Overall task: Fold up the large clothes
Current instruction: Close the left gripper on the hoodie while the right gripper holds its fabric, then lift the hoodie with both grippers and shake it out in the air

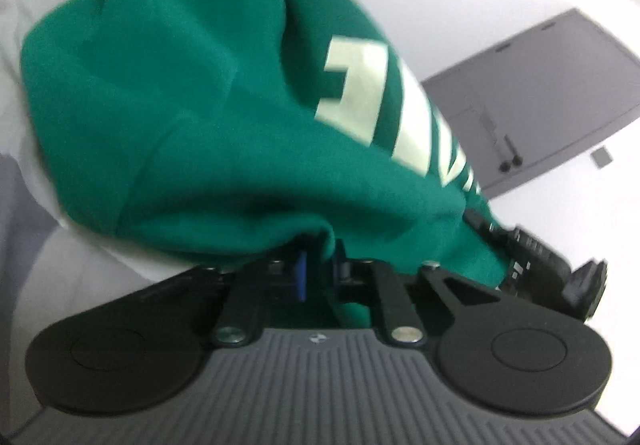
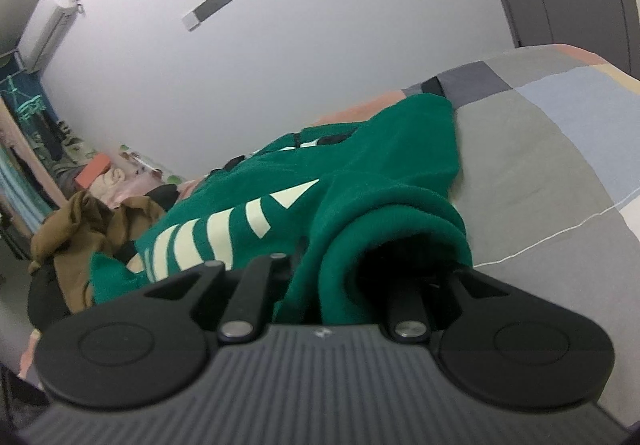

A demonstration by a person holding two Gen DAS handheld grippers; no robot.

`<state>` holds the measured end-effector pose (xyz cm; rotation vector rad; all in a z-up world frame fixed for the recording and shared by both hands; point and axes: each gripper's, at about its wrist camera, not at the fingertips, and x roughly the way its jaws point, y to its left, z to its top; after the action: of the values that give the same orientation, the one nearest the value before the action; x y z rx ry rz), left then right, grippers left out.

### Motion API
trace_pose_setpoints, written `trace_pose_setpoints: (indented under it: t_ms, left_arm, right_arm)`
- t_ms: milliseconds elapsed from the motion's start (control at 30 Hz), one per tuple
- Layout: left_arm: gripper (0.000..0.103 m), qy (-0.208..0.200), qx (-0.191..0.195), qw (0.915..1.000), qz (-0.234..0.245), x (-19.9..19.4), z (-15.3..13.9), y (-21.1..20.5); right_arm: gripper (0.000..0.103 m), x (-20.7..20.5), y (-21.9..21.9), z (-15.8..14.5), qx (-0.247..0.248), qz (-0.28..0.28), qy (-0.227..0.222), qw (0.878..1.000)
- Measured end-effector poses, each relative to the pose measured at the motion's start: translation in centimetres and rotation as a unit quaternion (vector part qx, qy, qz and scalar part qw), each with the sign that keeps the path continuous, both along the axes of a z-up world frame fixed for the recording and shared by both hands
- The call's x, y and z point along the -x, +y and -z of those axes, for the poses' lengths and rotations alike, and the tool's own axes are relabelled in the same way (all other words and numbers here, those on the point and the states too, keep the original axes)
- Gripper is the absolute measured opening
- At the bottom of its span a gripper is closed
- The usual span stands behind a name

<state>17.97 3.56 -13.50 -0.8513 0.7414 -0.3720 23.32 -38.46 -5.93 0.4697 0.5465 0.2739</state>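
Green sweatshirt seemingly pinched between fingers.

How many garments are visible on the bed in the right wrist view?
2 for certain: the green sweatshirt bunched on the patchwork bedcover, and a brown garment crumpled at its left. Pinkish items further back are too blurred to tell.

Soft even light, motion blur (left view), fisheye-bent edges
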Motion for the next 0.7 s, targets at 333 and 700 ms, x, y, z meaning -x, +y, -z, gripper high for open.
trace_pose_setpoints:
  t_ms: [333,700]
  left_arm:
    - [0.006,-0.156,0.021,0.986,-0.056,5.2,-7.5,4.3]
    - [0.005,-0.292,0.05,0.9526,-0.068,9.9,-14.6,8.8]
  right_arm:
    - [0.019,5.8,0.9,-4.6,0.003,-0.084,-0.078,0.993]
    - [0.018,11.7,2.4,-10.4,-0.039,-0.209,-0.237,0.948]
